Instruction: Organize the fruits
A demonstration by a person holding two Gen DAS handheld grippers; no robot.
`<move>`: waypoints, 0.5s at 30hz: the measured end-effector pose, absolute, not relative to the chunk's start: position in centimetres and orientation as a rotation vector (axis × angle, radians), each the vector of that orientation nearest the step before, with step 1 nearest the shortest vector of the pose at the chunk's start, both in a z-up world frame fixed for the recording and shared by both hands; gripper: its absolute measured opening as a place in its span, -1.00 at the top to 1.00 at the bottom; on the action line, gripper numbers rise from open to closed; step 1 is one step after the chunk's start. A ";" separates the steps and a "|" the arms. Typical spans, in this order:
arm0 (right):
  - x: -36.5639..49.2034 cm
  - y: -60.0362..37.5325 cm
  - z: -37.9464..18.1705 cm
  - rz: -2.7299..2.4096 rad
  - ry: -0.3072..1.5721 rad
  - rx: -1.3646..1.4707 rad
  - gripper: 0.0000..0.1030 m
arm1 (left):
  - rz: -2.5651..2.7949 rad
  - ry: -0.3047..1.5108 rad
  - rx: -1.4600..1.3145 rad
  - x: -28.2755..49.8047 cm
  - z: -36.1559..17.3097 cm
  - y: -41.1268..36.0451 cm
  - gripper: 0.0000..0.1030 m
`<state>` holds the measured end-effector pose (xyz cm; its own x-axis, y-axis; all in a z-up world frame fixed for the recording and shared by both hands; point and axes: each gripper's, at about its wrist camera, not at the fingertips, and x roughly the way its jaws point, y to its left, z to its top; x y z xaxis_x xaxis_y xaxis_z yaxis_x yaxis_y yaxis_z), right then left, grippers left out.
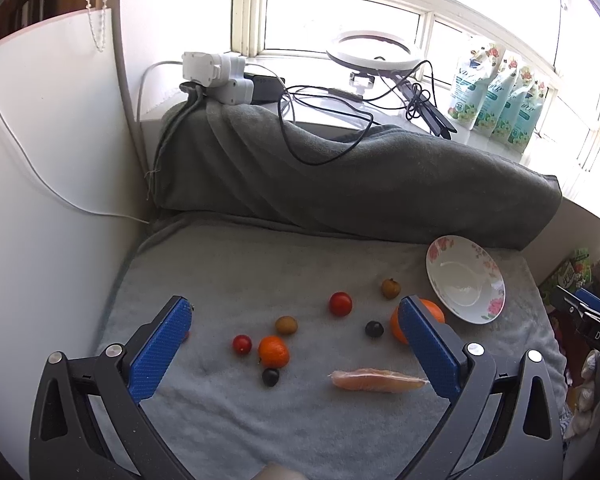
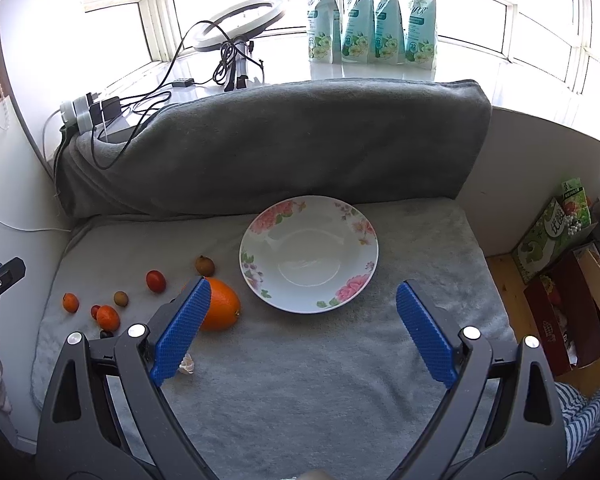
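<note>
A white floral plate (image 2: 364, 264) (image 1: 488, 268) lies empty on the grey towel. Left of it sit several small fruits: a large orange (image 2: 220, 304) (image 1: 434, 312), a small mandarin (image 1: 274, 351) (image 2: 108, 317), red cherry tomatoes (image 1: 340, 303) (image 1: 242, 344) (image 2: 156, 281), brown longans (image 1: 391, 288) (image 1: 286, 325) (image 2: 205, 265), dark grapes (image 1: 374, 329) (image 1: 271, 377), and a peeled pomelo segment (image 1: 378, 380). My left gripper (image 1: 296, 344) is open above the fruits. My right gripper (image 2: 303, 328) is open in front of the plate; its left finger hides part of the orange.
A rolled dark grey blanket (image 2: 284, 140) runs behind the towel. A ring light (image 1: 374, 50), cables and chargers (image 1: 216, 74) lie on the windowsill, with refill pouches (image 2: 372, 12). Boxes (image 2: 560, 276) stand at the right beyond the towel's edge.
</note>
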<state>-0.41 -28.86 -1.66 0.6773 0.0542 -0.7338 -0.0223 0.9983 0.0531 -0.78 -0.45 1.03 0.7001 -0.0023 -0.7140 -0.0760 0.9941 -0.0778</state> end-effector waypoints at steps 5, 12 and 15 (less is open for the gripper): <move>-0.4 -28.7 -1.8 0.051 0.830 0.042 -0.87 | 0.042 0.790 -0.099 -0.8 1.2 -0.5 -0.99; -0.3 -28.6 -1.9 0.051 0.829 0.044 -0.87 | 0.044 0.785 -0.094 -0.8 1.3 -0.7 -0.99; -0.3 -28.6 -1.9 0.052 0.829 0.043 -0.87 | 0.044 0.784 -0.092 -0.8 1.3 -0.7 -0.99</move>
<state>-0.33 -28.61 -1.86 0.6747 0.0630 -0.7354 -0.0293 0.9978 0.0586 -0.82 -0.68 1.29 0.7072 0.0054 -0.7070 -0.0741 0.9950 -0.0665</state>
